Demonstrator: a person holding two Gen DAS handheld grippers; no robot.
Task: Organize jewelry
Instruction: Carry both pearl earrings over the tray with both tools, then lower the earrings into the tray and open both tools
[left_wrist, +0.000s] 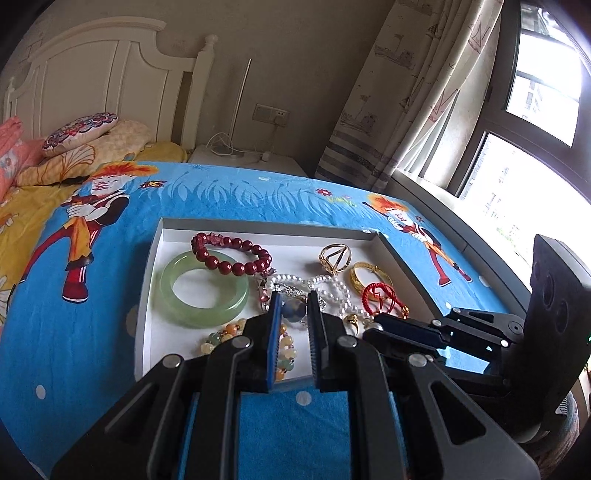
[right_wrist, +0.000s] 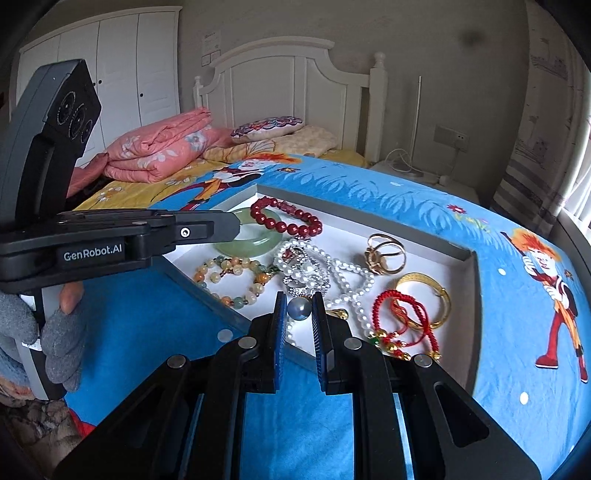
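Nearest the lens in each wrist view, a pair of black fingers with blue pads stands apart over the near rim of the shallow white tray (left_wrist: 155, 266), which lies on the blue cartoon-print bedsheet (left_wrist: 110, 325) of the bed. The left gripper (left_wrist: 292, 310) frames a dark blue-grey pearl (left_wrist: 294, 308) between its pads; whether the pads touch it cannot be told. The right gripper (right_wrist: 299, 306) shows the same pearl (right_wrist: 300, 305) in its own gap, again with fingers parted and contact unclear. Around the pearl, inside the tray, the jewelry lies loose: a white pearl necklace (right_wrist: 347, 280) tangled with a silver rhinestone piece (right_wrist: 303, 273) just behind it, a multicolour stone bead bracelet (right_wrist: 229, 277) toward the tray's left side, and red cord bracelets (right_wrist: 402, 317) overlapping a gold bangle (right_wrist: 432, 295) toward its right side. Farther back in the tray a pale green jade bangle (left_wrist: 203, 291) rests with a dark red bead bracelet (left_wrist: 236, 254) lying over its far edge, and a gold openwork ring (left_wrist: 334, 258) stands by the right rear part. In the right wrist view the left gripper's body reaches in from the left over the tray's left corner, held by a grey-gloved hand (right_wrist: 55, 343). Beyond the tray sit a patterned pillow (left_wrist: 79, 131), a folded pink quilt (right_wrist: 159, 147) and the white headboard (left_wrist: 99, 81).
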